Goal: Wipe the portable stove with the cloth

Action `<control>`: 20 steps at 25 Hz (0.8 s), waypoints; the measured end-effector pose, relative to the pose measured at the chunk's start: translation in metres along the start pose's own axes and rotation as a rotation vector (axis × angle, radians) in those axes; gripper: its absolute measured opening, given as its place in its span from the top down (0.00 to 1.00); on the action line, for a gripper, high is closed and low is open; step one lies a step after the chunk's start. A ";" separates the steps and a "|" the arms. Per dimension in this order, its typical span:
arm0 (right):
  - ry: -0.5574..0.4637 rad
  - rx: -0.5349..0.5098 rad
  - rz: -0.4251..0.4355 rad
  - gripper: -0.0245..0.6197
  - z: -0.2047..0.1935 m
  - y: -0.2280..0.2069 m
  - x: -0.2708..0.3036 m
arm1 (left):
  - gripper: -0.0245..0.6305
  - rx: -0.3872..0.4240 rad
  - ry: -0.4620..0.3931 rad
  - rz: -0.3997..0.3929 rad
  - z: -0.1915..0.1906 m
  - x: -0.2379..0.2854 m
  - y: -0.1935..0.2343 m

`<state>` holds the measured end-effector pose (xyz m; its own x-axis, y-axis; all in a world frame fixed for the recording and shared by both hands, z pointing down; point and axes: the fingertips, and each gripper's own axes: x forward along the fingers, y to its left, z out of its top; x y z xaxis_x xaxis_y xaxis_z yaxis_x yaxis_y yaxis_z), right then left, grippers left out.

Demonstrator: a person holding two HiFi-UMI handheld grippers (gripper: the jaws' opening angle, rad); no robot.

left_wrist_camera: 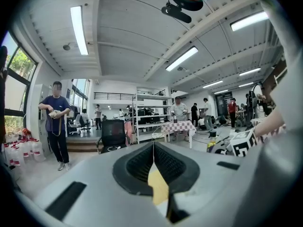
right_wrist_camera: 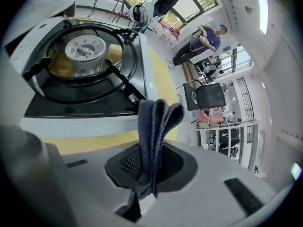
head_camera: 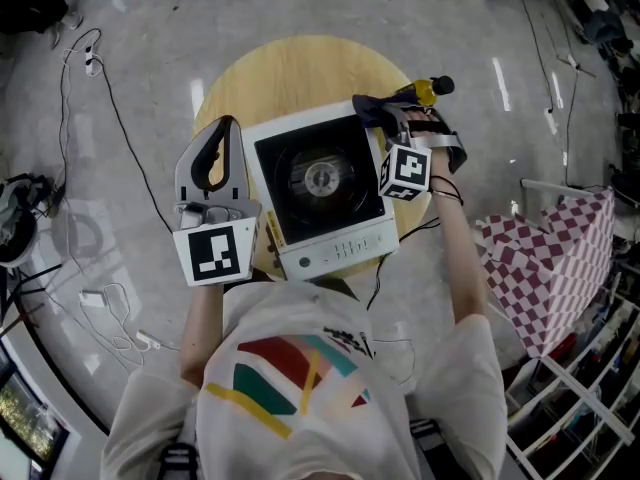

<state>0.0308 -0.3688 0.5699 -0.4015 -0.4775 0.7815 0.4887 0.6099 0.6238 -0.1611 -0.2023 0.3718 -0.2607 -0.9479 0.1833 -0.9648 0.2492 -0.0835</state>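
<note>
A white portable stove point(head_camera: 320, 183) with a black top and a round burner sits on a round wooden table point(head_camera: 290, 68). My right gripper point(head_camera: 385, 118) is at the stove's far right corner, shut on a folded dark blue cloth point(head_camera: 372, 108). In the right gripper view the cloth point(right_wrist_camera: 154, 122) stands up out of the gripper point(right_wrist_camera: 150, 162), and the stove point(right_wrist_camera: 80, 65) lies just beyond it. Just left of the stove, over the table, my left gripper point(head_camera: 222, 133) holds nothing. In the left gripper view it point(left_wrist_camera: 153, 149) is shut and looks out into the room.
A black and yellow object point(head_camera: 425, 90) lies at the table's far right edge. A checkered covering point(head_camera: 550, 268) is on the floor side at right, and cables point(head_camera: 110, 308) trail at left. A standing person point(left_wrist_camera: 56, 122) and a black chair point(left_wrist_camera: 113, 134) are far off.
</note>
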 end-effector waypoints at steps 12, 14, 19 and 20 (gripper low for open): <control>0.038 -0.208 -0.036 0.91 -0.001 0.012 -0.007 | 0.95 0.019 0.001 -0.024 0.002 0.000 -0.013; 0.047 -0.226 -0.026 0.91 -0.004 0.020 -0.012 | 0.95 0.017 0.001 -0.025 0.001 -0.002 -0.013; 0.070 -0.259 0.001 0.91 -0.012 0.045 -0.029 | 0.95 0.016 -0.002 -0.031 0.001 -0.007 -0.014; 0.075 -0.262 0.005 0.91 -0.014 0.050 -0.033 | 0.95 0.016 -0.003 -0.035 0.001 -0.007 -0.015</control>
<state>0.0793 -0.3310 0.5757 -0.3446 -0.5264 0.7773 0.6784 0.4326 0.5938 -0.1446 -0.1991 0.3711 -0.2270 -0.9564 0.1836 -0.9726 0.2131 -0.0925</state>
